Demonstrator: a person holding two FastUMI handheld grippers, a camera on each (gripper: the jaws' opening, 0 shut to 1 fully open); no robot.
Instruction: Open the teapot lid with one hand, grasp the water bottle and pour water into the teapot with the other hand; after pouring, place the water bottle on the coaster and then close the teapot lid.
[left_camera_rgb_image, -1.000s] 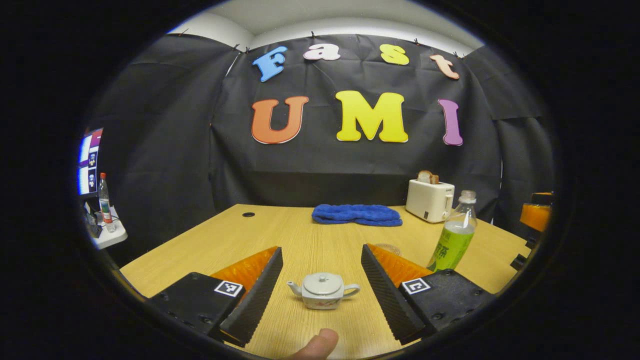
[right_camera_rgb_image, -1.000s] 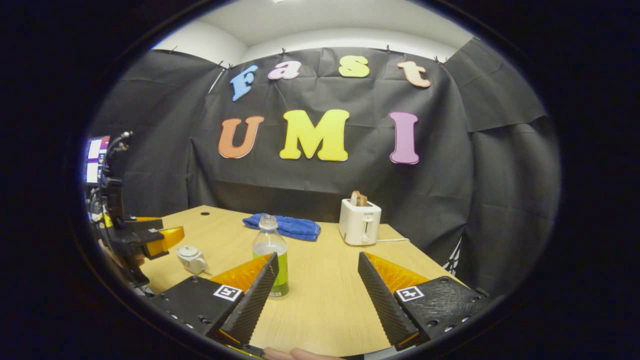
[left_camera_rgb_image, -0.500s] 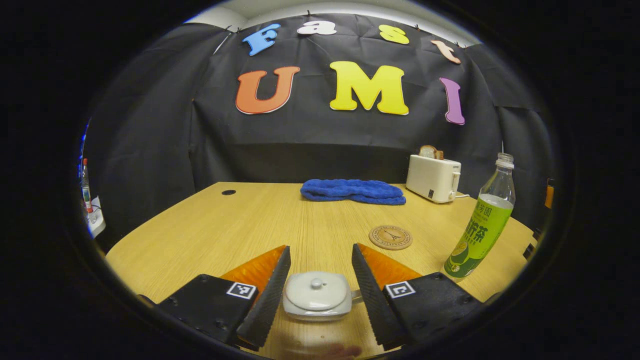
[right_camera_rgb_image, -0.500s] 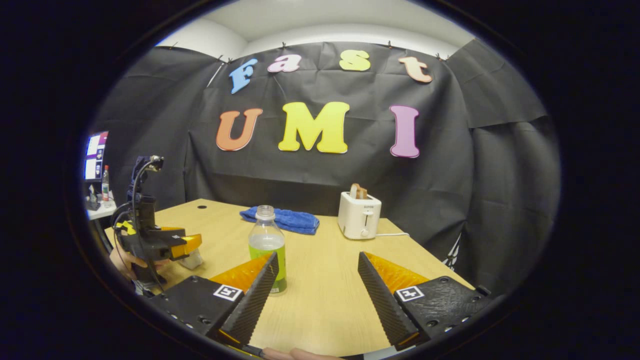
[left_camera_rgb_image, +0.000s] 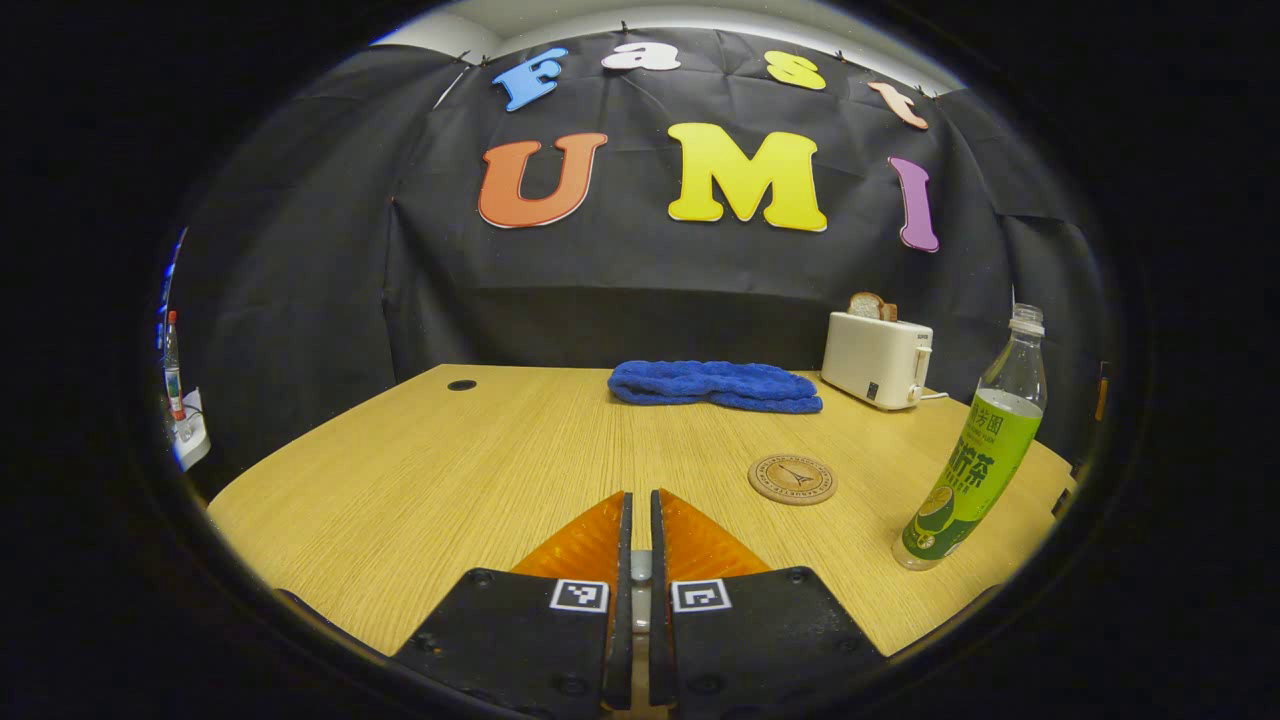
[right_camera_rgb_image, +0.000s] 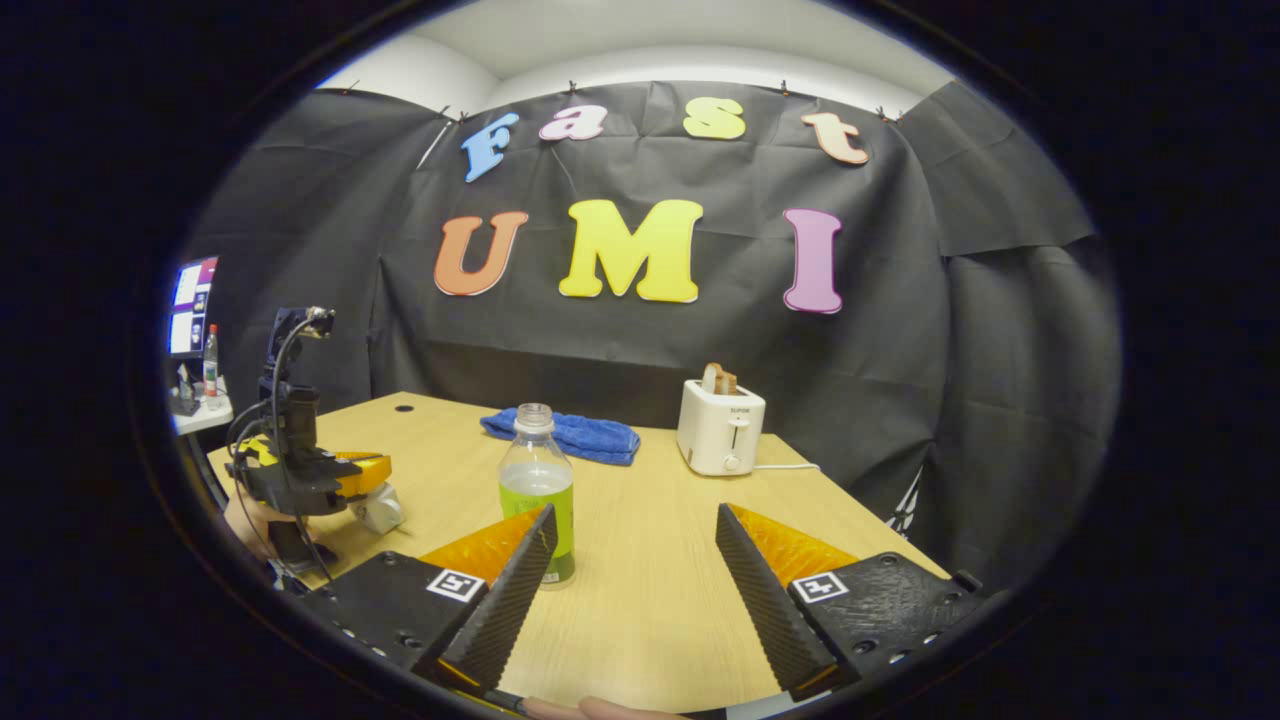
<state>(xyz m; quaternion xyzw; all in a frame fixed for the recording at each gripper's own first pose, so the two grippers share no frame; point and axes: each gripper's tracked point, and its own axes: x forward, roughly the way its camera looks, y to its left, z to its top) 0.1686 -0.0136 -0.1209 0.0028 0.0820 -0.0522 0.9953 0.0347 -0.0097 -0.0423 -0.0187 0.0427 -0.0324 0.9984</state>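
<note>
My left gripper has its jaws drawn nearly together, with only a thin slit between them, and in that slit I see a small pale knob, which looks like the one on the teapot lid, pinched between the two fingers. From the right gripper view, the left gripper sits low over the teapot at the near left of the desk, with a hand holding it from behind; the teapot's white body shows just beneath its fingers. My right gripper hangs above the desk with its jaws spread wide and nothing between them, touching nothing. The water bottle stands upright on the desk just beyond the right gripper's left finger, uncapped, with green liquid in its lower part. In the left gripper view the same water bottle stands off to the right, and the round coaster lies flat between it and my closed jaws, apart from both. Farther back, a blue towel lies by the far edge, and a white toaster with a slice of bread in it stands to its right.
</note>
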